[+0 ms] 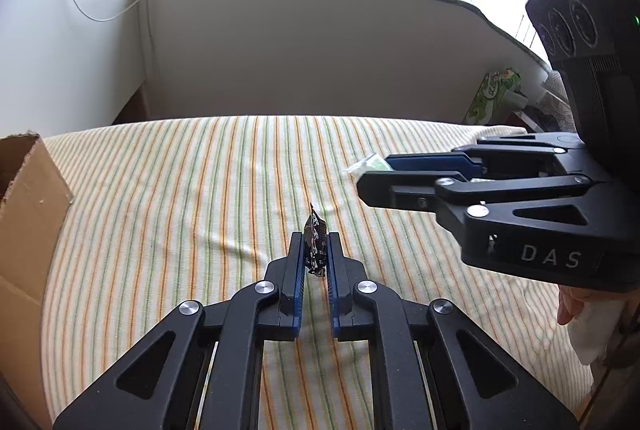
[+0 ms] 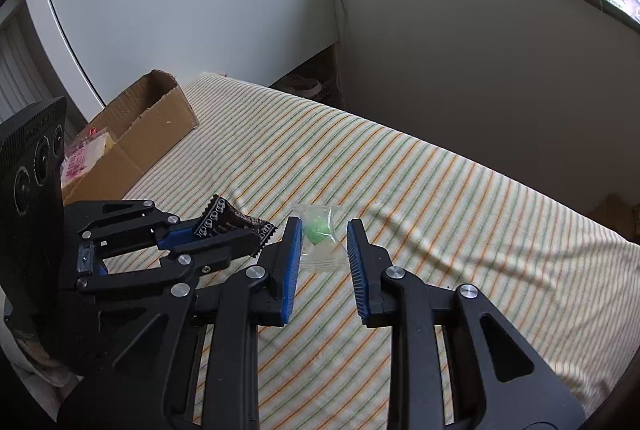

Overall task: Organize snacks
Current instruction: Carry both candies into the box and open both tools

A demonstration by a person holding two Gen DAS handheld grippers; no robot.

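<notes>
Snacks are in both tools at once. A dark printed packet (image 1: 315, 245) stands on edge between the narrow jaws of the left gripper (image 1: 316, 250), clear of the striped cloth (image 1: 180, 190) beneath it. A clear wrapper with a green sweet (image 2: 318, 234) sits between the pads of the right gripper (image 2: 322, 242); in the right wrist view those jaws look parted around it, yet seen from the left wrist view they are drawn close with the wrapper's end poking out, so I judge it pinched at its edge only.

An open cardboard box (image 2: 160, 122), already holding a pink-and-yellow packet (image 2: 86, 154), rests at the far left end of the cloth, well apart from both tools. It is the likely place for these two.

To do this step well, carry each piece over the box's rim before letting go, left tool first since it is nearer. Keep the squeeze steady: the slick wrapper, caught by so little, may slip. Hold the tools apart so they do not knock together over the opening.
</notes>
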